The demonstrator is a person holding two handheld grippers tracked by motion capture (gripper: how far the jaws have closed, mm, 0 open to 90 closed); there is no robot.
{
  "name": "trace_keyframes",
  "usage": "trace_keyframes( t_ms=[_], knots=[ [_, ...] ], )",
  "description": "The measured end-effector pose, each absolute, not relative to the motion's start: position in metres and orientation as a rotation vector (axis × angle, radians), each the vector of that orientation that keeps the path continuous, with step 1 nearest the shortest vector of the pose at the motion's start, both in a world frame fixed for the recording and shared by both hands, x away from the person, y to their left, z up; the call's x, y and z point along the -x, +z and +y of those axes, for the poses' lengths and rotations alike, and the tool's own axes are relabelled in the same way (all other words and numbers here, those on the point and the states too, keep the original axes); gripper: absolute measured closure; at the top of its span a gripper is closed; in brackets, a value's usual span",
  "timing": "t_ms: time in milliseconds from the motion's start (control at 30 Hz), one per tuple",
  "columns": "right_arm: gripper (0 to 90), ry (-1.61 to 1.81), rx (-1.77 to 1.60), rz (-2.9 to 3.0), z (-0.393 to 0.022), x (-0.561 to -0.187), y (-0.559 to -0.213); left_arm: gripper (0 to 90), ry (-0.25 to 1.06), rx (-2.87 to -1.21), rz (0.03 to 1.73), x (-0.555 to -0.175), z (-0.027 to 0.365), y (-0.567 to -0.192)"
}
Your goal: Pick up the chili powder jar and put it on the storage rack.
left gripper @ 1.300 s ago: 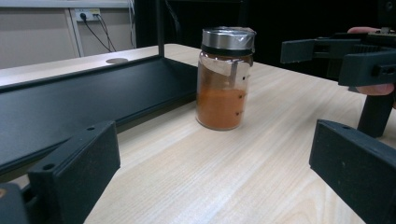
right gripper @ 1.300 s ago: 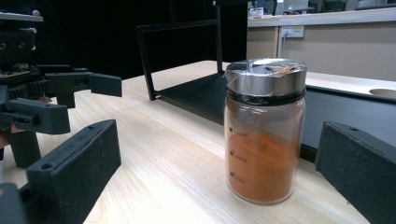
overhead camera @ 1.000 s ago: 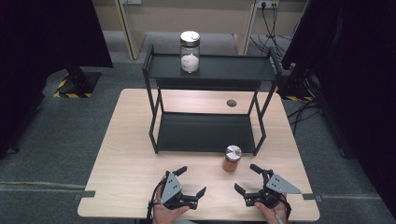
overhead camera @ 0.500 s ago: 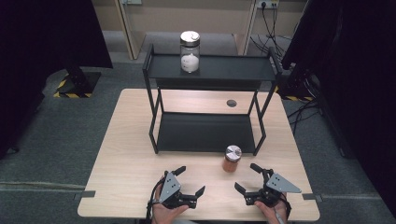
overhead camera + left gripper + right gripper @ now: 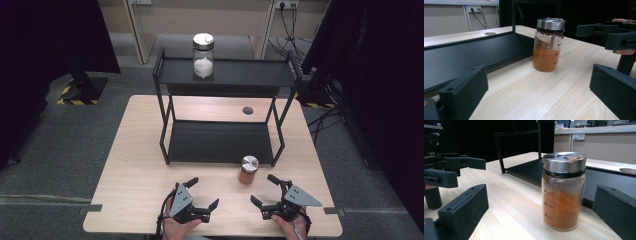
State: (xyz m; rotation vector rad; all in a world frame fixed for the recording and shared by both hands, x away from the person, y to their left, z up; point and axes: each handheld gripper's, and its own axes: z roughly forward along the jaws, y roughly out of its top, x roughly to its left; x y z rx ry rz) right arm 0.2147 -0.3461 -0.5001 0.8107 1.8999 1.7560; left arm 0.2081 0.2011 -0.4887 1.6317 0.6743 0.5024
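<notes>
— What do we have on the table point(image 5: 145, 165)?

— A glass jar of orange powder point(image 5: 248, 170) with a steel lid, roughly two-thirds full, upright just in front of the black rack point(image 5: 172, 71) at its right end.

— And our tongs?

— Our left gripper point(image 5: 202, 194) and right gripper point(image 5: 264, 189) both rest near the front edge, jaws spread wide, holding nothing. The jar stands between them, nearer the right one, touching neither.

— Anything else?

— A second jar point(image 5: 203, 55), part full of white powder, stands on the rack's top shelf.
</notes>
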Motion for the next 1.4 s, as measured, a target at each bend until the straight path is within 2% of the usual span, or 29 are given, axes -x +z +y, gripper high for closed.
trace_keyframes(
  t_ms=[1067, 1400],
  knots=[
    [3.0, 1.604, -0.844, 1.922, -0.314, -0.255, -0.485, 1.3, 0.500, -1.632, 0.676, -0.208, 0.201, -0.489],
    [10.5, 1.571, -0.827, 1.968, -0.309, -0.268, -0.482, 1.3, 0.494, -1.634, 0.678, -0.209, 0.201, -0.489]
  ],
)
